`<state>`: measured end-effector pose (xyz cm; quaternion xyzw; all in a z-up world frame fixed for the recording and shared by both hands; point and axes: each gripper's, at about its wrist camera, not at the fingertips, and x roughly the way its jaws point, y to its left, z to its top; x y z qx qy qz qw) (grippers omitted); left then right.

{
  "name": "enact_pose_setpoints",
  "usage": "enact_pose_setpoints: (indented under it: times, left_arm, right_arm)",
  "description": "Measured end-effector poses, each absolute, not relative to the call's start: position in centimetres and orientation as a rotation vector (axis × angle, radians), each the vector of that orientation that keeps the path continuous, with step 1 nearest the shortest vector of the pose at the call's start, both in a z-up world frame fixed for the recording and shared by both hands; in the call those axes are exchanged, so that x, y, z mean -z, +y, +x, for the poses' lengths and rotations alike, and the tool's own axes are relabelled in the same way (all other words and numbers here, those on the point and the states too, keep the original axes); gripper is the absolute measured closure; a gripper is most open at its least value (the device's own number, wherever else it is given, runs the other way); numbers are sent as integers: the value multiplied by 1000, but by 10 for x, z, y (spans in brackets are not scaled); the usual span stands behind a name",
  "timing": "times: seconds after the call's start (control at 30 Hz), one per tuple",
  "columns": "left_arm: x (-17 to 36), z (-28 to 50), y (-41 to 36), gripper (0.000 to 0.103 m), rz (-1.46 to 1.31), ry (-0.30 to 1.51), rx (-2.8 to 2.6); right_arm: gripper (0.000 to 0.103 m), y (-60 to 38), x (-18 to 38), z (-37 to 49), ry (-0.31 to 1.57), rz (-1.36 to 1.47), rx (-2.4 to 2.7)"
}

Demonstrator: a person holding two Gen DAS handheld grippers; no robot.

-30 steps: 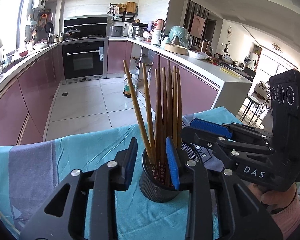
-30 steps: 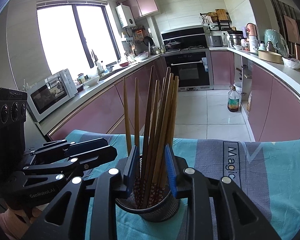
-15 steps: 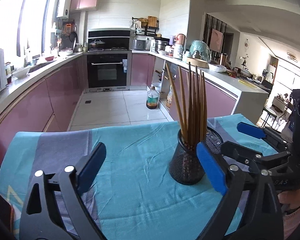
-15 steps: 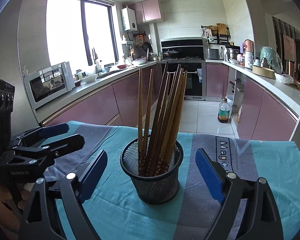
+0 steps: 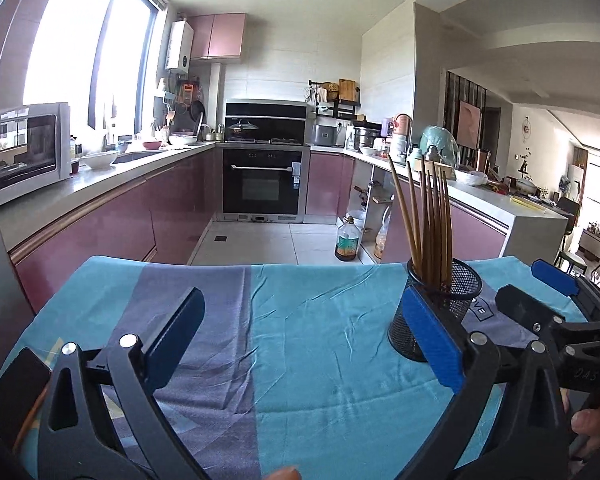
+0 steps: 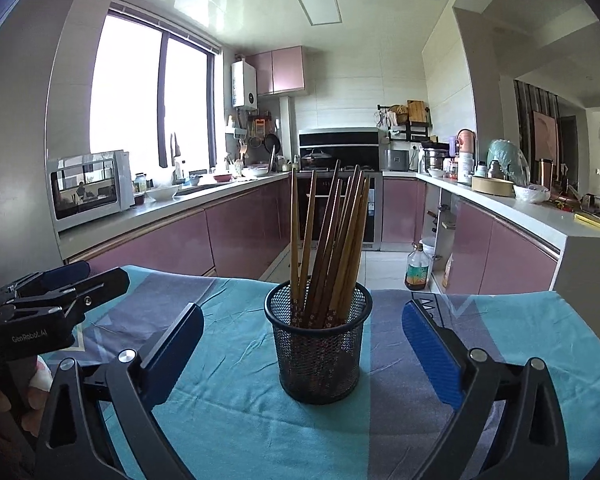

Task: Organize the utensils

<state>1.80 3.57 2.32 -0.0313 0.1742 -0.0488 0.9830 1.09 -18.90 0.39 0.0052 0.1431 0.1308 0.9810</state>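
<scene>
A black mesh holder point(image 6: 320, 352) stands upright on the blue and grey tablecloth point(image 6: 236, 420), filled with several brown chopsticks point(image 6: 332, 240) that lean slightly. My right gripper point(image 6: 302, 312) faces it from a short way back; its jaws are still opening, and the holder sits beyond the blue pads, untouched. My left gripper point(image 5: 300, 300) is open wide over bare cloth. In the left wrist view the holder point(image 5: 462, 292) and chopsticks point(image 5: 432, 216) lie off to the right, partly behind the right pad. Each gripper shows in the other's view: the right gripper point(image 5: 536, 286), the left gripper point(image 6: 96, 276).
A dark flat phone-like object point(image 5: 16, 392) lies at the cloth's near left corner. Beyond the table's far edge are the tiled kitchen floor, an oil bottle point(image 6: 416, 270), pink cabinets, an oven point(image 5: 264, 184) and a microwave point(image 6: 88, 188).
Both grippers were shut around the chopsticks in the holder; both opened wide and drew back. The left one also swung left, leaving the holder at its right.
</scene>
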Motion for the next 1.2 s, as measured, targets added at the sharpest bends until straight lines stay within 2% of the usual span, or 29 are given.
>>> enact_pose_setpoints:
  times: [0.6,1.2]
  left_arm:
    - [-15,-1,29,6,-74,276,69]
    - [-9,-4,29,6,-85,285,67]
  right_arm:
    - [7,-187,-1,-13,226,17,-219]
    - [7,-185,1,-17,205,8,-182]
